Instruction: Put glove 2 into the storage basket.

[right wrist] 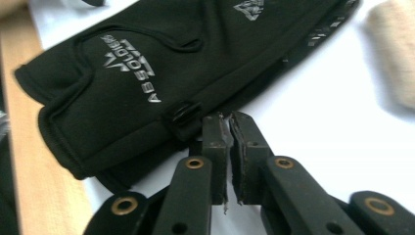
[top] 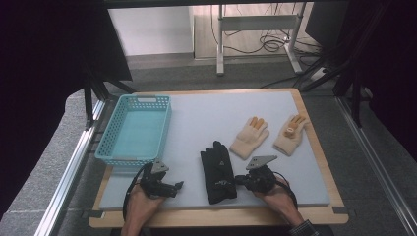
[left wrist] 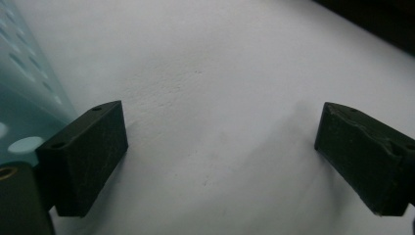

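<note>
A black glove with white lettering lies flat on the pale mat, near the front edge. My right gripper is at the glove's right side. In the right gripper view its jaws are pressed together, and the right gripper pinches the hem of the black glove beside a small strap loop. My left gripper sits low over the mat to the left of the glove. In its own view the left gripper stands wide open with only bare mat between the jaws.
Two beige knit gloves lie at the back right; one beige glove is in the right gripper view. A turquoise basket stands at the left, and the basket wall is close beside the left jaw. The wooden table edge runs close by.
</note>
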Demonstrator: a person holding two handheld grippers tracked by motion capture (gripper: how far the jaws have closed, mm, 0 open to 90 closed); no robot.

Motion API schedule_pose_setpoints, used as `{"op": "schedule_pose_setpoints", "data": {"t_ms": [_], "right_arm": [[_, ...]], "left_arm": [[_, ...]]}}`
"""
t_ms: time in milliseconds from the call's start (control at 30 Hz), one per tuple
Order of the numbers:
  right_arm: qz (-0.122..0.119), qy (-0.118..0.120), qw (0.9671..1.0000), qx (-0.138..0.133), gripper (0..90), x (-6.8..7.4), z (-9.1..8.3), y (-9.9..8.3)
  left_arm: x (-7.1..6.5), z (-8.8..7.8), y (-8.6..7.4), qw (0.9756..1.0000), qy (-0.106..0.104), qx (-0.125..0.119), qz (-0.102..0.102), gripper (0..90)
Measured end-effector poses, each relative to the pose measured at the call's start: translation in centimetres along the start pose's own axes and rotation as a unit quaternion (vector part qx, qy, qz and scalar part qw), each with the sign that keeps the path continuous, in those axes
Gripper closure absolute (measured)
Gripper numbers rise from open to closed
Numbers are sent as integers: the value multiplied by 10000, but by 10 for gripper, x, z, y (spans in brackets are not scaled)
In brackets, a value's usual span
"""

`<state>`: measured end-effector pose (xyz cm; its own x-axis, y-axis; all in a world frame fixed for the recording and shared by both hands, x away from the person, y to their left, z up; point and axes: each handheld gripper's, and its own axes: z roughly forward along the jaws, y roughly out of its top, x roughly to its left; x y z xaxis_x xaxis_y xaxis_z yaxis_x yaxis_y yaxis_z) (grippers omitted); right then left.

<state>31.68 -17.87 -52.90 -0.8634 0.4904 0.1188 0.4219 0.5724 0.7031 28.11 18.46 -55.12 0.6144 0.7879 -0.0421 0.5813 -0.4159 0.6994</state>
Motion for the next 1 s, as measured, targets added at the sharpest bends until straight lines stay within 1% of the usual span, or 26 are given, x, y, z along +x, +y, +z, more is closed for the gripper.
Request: {"op": "schedule_pose_setpoints", "data": {"t_ms": [100,333,467,567,633,800,933,1000], "right_arm": [[-46,76,10000,-10,851,4,4,2],[-79,284,9995,-65,839,16,17,8],[-107,384,9992,-58,824,23,27,15],[-151,398,9991,-65,814,27,33,20],[-163,397,9990,-92,808,31,39,25],[-100,426,9989,-179,799,37,52,32],[-189,368,9991,-116,786,39,49,33],[-235,288,9992,-127,768,38,42,31]], "left_arm": [[3,-2,-2,9999,-86,-26,70,84],[2,-1,-2,9999,-70,-77,61,85],[3,-1,-2,9999,-84,-76,52,85],[2,-2,-3,9999,-69,-65,42,85],[2,-3,-4,10000,-53,-68,0,84],[2,-5,-7,9999,-33,-118,-30,89],[1,-5,-8,9999,-17,-133,-38,86],[1,-4,-8,9999,-10,-138,-49,83]]}}
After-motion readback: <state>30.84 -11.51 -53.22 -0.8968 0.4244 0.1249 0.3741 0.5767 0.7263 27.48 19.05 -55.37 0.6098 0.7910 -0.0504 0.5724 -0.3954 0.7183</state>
